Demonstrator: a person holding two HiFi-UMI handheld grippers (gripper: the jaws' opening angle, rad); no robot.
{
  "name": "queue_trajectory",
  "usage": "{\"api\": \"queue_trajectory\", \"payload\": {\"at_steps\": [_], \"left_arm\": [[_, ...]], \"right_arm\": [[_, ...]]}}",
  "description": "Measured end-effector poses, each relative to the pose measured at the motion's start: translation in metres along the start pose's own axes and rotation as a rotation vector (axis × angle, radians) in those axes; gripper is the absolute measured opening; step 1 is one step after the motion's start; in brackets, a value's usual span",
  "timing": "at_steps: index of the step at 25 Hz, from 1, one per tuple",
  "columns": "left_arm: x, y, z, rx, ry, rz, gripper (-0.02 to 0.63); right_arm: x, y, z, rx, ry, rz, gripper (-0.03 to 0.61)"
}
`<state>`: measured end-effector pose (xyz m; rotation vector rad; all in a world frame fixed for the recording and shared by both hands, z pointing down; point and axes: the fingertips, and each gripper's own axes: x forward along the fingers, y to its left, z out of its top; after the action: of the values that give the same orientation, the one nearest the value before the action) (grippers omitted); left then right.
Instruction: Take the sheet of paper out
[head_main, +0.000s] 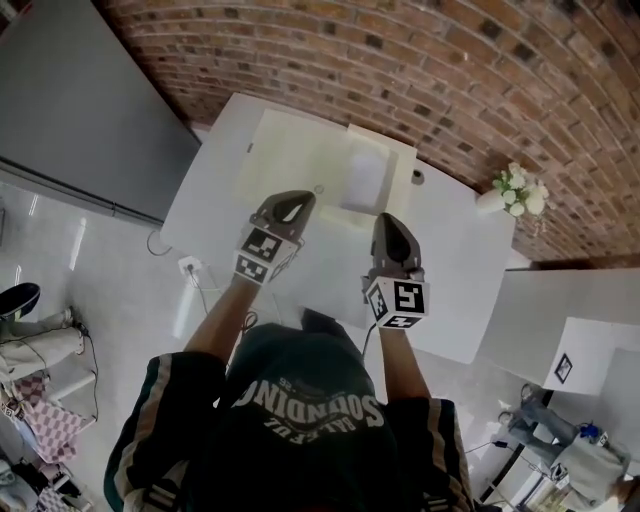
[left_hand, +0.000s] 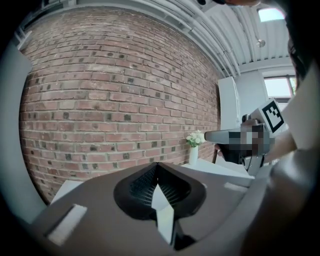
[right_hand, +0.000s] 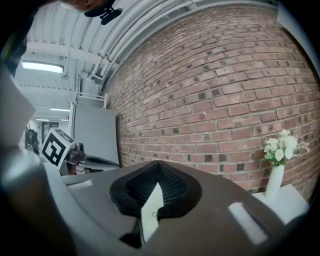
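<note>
You held the left gripper (head_main: 303, 198) and right gripper (head_main: 391, 220) clenched on nothing, side by side above the worktop (head_main: 205, 210). They were probably lined up for the sheet of paper (head_main: 362, 175), which lay just ahead on a cream pad (head_main: 285, 155).

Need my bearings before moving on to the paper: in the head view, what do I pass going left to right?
grey cabinet → left gripper → right gripper → vase of white flowers
</note>
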<state>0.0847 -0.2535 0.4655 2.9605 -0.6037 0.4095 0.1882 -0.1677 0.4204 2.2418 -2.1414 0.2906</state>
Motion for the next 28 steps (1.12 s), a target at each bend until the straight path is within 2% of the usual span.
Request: {"api": "queue_trajectory", "payload": {"at_steps": [6, 12, 28], "left_arm": [[0.032, 0.002, 0.026, -0.006, 0.001, 0.038, 0.011], [0.046, 0.004, 0.020, -0.009, 0.032, 0.036, 0.011], [0.092, 0.015, -0.001, -0.046, 0.077, -0.086, 0.011]], "right_arm": [[0.023, -0.031, 0.000, 0.010, 0.017, 0.046, 0.000], [0.039, -0.036, -0.012, 0.050, 0.031, 0.057, 0.000], [0.062, -0.064, -0.017, 0.032, 0.060, -0.056, 0.000]]}}
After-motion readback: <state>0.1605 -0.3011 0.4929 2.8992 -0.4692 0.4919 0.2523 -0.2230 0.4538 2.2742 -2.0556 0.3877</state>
